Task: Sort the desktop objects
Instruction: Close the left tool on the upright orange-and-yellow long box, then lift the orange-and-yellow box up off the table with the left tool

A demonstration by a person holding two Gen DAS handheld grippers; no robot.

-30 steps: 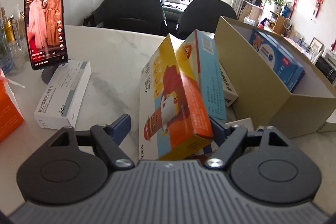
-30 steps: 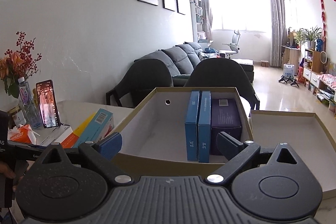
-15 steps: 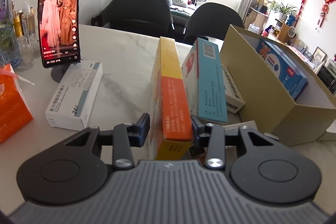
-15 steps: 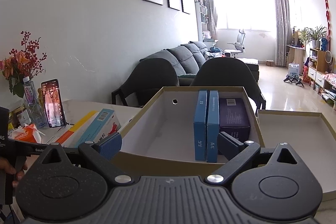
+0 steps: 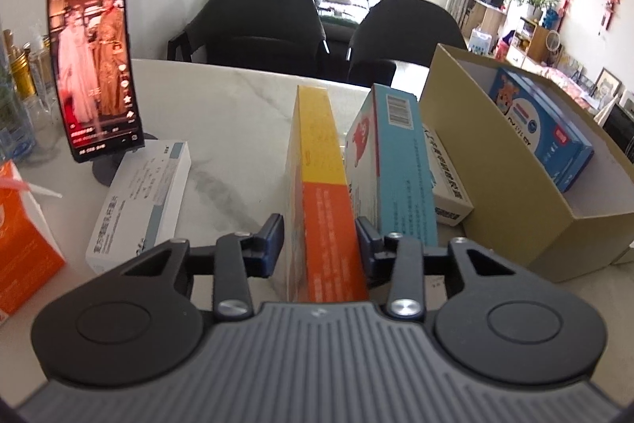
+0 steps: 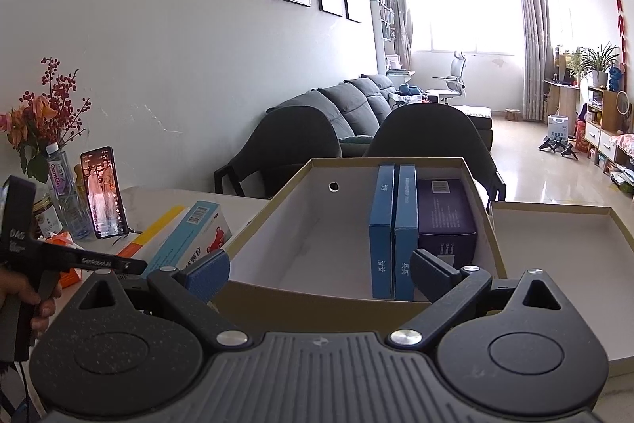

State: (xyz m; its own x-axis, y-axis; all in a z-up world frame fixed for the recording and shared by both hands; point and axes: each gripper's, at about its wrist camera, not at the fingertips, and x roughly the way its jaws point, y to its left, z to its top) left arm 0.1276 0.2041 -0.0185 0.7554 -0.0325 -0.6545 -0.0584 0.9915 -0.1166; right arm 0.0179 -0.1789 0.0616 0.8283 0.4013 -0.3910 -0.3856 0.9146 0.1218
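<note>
two pads of the left gripper (image 5: 319, 240) squeeze the yellow box (image 5: 321, 185), its long side pointing ahead, brown box (image 5: 503, 185) to its right

The left gripper (image 5: 319, 238) is closed against the narrow sides of an upright yellow-and-orange box (image 5: 323, 193), its dark blue pads (image 5: 273, 236) pressed flat to either face, fingers pointing straight ahead along the box. The right gripper (image 6: 319, 270) hovers with jaws spread wide and nothing between them. In the right wrist view, to the left of that gripper, a person's hand (image 6: 23, 298) grips the black handle of the left tool
</note>
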